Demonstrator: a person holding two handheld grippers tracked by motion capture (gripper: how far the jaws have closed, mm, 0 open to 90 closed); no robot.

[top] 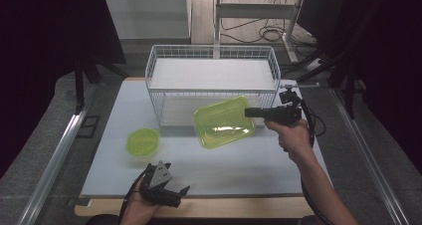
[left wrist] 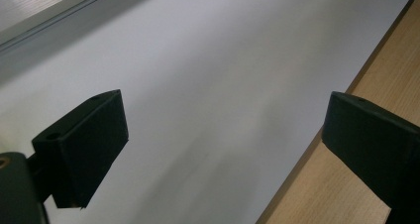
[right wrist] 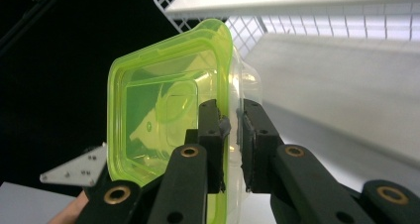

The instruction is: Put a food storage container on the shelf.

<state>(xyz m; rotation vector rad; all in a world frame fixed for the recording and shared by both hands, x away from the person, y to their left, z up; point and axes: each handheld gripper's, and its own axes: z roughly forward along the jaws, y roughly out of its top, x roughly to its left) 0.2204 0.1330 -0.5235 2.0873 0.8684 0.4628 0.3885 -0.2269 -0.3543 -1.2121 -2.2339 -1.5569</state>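
High view: right gripper clamps green container, long axis left-right, tilted.

- The left gripper is pointing down at the table, and its two black jaws are standing wide apart with nothing between them.
- A white mat is lying under the jaws and is taking most of the view.
- A wooden table edge is running beside the mat at the lower right.
- A grey metal rail is crossing the upper left corner.
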